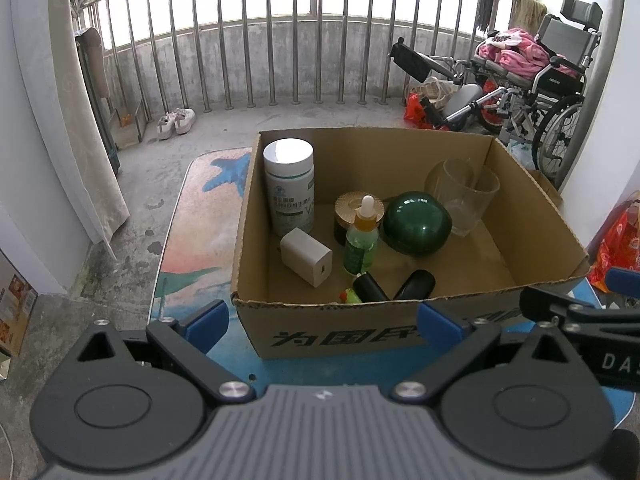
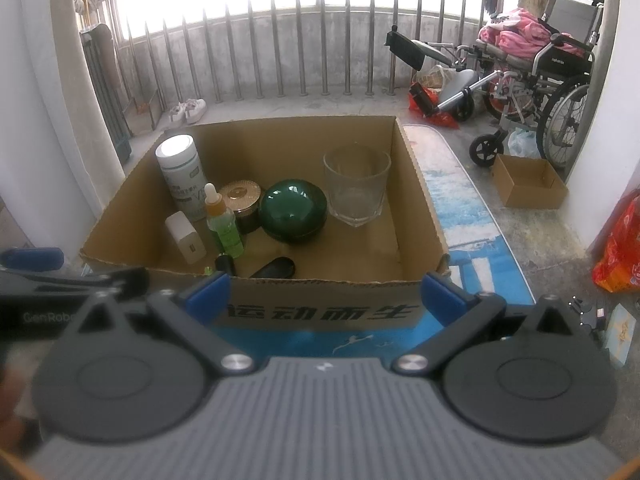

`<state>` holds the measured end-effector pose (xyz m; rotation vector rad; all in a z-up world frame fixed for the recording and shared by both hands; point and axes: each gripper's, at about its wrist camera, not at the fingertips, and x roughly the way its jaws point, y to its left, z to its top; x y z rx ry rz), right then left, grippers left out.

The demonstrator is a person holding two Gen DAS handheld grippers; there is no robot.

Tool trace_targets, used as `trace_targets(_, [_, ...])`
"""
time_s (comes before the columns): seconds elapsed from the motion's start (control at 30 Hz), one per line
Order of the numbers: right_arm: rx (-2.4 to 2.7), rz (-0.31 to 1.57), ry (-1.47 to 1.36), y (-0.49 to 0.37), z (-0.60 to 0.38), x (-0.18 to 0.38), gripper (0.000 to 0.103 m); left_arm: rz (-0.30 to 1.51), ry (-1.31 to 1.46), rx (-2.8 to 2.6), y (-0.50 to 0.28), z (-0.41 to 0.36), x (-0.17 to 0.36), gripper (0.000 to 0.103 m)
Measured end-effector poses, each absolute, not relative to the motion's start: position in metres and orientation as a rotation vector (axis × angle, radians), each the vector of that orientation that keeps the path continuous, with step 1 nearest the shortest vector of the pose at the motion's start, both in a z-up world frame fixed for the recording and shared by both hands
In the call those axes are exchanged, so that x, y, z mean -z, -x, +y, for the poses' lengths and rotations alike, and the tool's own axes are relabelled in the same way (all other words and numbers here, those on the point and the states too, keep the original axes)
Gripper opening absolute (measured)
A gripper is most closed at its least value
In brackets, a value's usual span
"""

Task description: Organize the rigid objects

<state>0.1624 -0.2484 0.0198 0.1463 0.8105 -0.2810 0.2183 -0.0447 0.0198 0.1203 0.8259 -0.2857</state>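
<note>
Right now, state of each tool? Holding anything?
Left tool: open, holding nothing, in front of the cardboard box.
Right tool: open, holding nothing, also at the box's near wall.

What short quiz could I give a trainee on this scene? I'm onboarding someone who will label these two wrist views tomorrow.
1. True or false: the clear glass lies tipped on its side in the cardboard box.
2. Which thing stands directly in front of the gold-lidded jar in the left wrist view? A) white charger B) dropper bottle C) green dome
3. Fill in: both the left gripper and the right gripper are ____, holding nothing.

Key: 1 false, it stands upright; 2 B; 3 open.
</note>
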Motion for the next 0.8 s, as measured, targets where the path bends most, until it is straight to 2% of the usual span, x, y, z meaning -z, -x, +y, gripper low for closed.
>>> trace_targets(0.8, [0.276,0.815,-0.144,-0.1641,-0.2489,-0.0180,0.102,0.826,-0.118,0.281,-0.2189,-0.0429,-0.0167,0.100])
